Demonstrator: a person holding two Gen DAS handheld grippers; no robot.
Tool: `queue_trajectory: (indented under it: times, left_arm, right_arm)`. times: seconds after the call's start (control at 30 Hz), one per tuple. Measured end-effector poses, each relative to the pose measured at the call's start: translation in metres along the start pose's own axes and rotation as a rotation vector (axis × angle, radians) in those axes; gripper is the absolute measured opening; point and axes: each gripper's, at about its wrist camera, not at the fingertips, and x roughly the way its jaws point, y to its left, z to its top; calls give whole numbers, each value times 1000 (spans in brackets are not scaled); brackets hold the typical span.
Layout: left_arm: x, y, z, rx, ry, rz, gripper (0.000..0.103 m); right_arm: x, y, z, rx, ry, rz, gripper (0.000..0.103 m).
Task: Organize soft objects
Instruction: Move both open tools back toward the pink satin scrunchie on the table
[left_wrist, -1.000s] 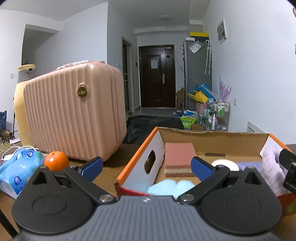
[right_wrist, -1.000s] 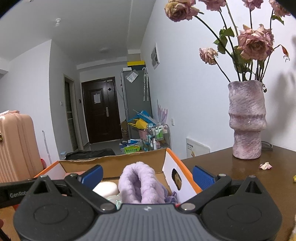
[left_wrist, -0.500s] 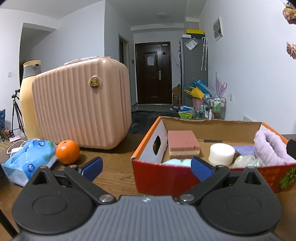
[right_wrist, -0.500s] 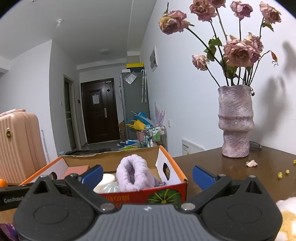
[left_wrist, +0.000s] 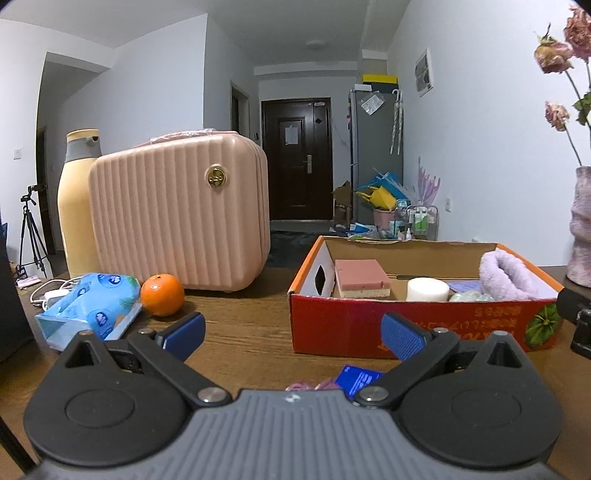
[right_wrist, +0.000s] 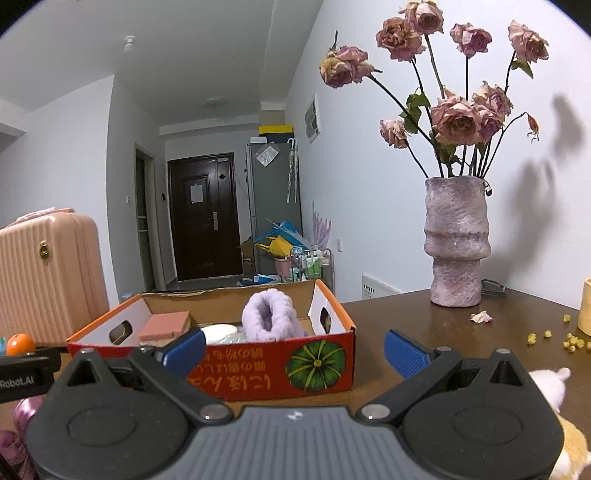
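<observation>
The dark wooden table (left_wrist: 251, 332) carries everything. The ribbed, rounded pink hard-shell case (left_wrist: 177, 214) stands at the back left, a rough mauve ceramic vase (right_wrist: 457, 243) of dried roses at the far right. Between them sits the open red-and-orange cardboard box (left_wrist: 406, 325), holding a fluffy lilac slipper (right_wrist: 267, 315), a pink-topped rectangular sponge (left_wrist: 362, 282) and a white foam cylinder (left_wrist: 427, 290). A blue plastic tissue pack (left_wrist: 94, 306) lies just beside a glossy orange (left_wrist: 162, 295). The left gripper (left_wrist: 291, 332) and the right gripper (right_wrist: 293, 349) both hover short of the box, blue ridged pads spread wide, holding and touching nothing.
</observation>
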Motion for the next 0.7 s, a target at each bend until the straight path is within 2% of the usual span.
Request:
queue_trajectory:
  times: [0.7]
  left_arm:
    - [-67, 35, -19, 26, -15, -45, 103]
  right_arm:
    - [-68, 8, -16, -65, 19, 61, 103]
